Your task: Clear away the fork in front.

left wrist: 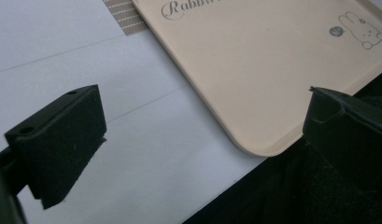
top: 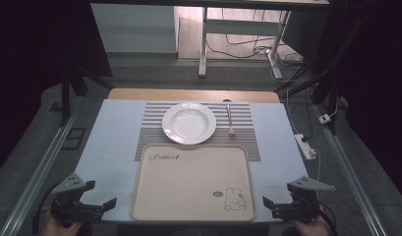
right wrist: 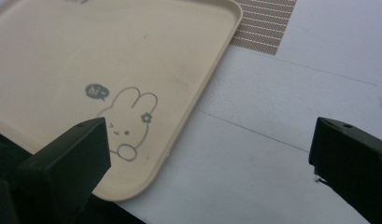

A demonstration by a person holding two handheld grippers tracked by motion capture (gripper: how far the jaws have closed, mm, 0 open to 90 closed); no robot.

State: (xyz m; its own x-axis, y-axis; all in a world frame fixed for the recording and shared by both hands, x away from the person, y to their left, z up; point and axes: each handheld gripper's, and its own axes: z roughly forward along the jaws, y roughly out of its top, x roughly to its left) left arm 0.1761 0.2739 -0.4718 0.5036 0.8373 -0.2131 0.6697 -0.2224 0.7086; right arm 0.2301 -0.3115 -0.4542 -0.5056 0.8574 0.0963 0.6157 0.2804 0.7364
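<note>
A beige tray (top: 188, 182) with a rabbit drawing lies at the table's near edge. Behind it a white deep plate (top: 189, 122) sits on a striped placemat (top: 245, 120), with a fork (top: 230, 120) to its right. My left gripper (top: 98, 205) is held at the near left corner, open, nothing between its jaws; the tray's corner (left wrist: 258, 144) lies ahead of it. My right gripper (top: 270, 204) is held at the near right corner, open and empty, the tray's rabbit corner (right wrist: 132, 186) lying ahead of its left jaw.
The table top (top: 110, 142) is covered in a pale sheet with a wooden strip at the back. A white power strip (top: 305, 146) lies off the right edge. A desk frame and cables (top: 267, 49) stand on the floor beyond.
</note>
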